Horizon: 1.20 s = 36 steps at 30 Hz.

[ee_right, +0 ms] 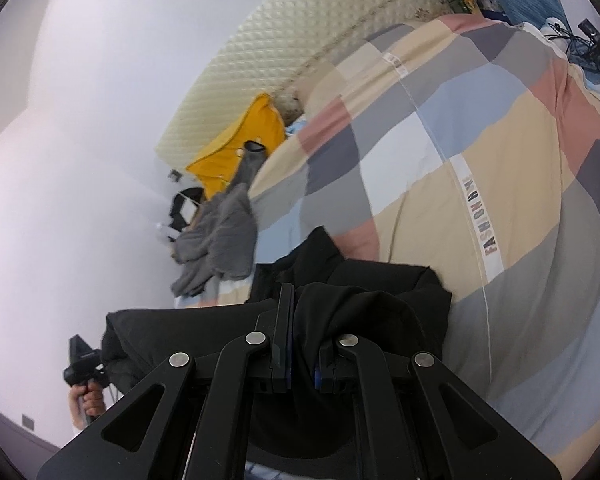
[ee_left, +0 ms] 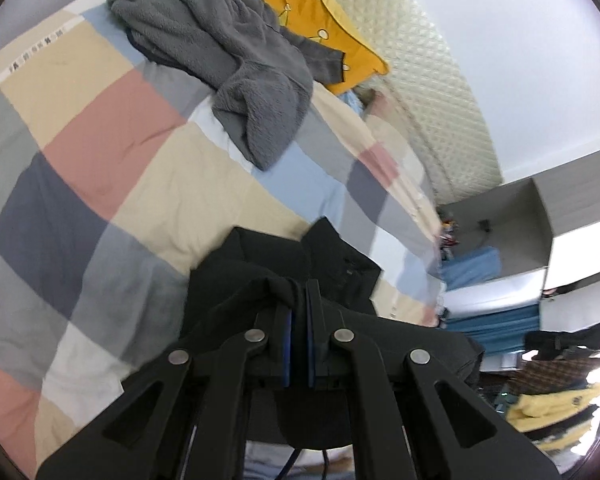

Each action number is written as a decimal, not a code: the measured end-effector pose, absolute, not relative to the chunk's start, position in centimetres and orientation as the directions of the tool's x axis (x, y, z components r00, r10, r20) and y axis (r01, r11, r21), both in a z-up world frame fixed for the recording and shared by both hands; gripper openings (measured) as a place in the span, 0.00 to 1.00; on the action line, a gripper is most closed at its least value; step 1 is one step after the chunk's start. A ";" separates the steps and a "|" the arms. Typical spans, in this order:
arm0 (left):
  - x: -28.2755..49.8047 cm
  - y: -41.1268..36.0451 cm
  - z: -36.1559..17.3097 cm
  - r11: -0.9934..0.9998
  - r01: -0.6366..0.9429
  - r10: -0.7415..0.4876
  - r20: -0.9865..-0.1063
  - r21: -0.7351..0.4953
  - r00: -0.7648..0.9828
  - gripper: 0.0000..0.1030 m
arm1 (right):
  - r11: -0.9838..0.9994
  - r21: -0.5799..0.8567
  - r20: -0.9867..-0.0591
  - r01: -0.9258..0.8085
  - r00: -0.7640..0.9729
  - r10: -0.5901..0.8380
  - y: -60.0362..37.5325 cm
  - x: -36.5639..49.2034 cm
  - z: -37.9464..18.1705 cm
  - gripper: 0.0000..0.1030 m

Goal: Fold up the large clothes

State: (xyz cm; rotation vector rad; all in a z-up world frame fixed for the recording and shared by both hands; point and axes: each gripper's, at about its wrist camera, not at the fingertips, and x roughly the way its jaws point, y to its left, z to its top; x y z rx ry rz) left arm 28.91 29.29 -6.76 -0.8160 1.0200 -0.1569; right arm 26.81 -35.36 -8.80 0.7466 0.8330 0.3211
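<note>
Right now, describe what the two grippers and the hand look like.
Both the left gripper and the right gripper are matte black plastic, with scissor-like link arms joined by round silver rivets, triangular cutouts, and blue pads on the fingers' inner faces. Thin dark cables run beneath each. In the right wrist view, a bare hand grips a black handle.

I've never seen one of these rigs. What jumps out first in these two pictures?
Right up front, each claw, left claw and right claw, is pinched shut on a black garment. It hangs over a bed with a big checked quilt. Farther back lie a rumpled grey fleece garment and a bright yellow pillow against a quilted cream headboard.
</note>
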 end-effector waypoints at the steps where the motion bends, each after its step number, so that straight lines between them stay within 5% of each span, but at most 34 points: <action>1: 29.6 29.0 -7.2 0.716 -0.248 -0.458 -0.708 -0.652 0.538 0.05 | 0.700 0.713 -0.557 0.043 0.642 0.527 -35.4 27.5 -9.5 0.04; 16: 37.9 23.2 -15.5 0.885 -0.268 -0.247 -0.873 -0.380 0.421 0.05 | 0.709 0.686 -0.663 0.163 0.542 0.517 -35.1 33.8 -21.1 0.02; 30: 40.4 21.2 -19.7 0.893 -0.277 -0.241 -0.897 -0.355 0.372 0.06 | 0.656 0.726 -0.653 0.205 0.502 0.566 -35.3 35.4 -25.2 0.00; 36: 38.6 22.7 -18.2 0.864 -0.312 -0.267 -0.885 -0.395 0.381 0.06 | 0.672 0.720 -0.661 0.176 0.472 0.584 -35.0 34.0 -22.0 0.13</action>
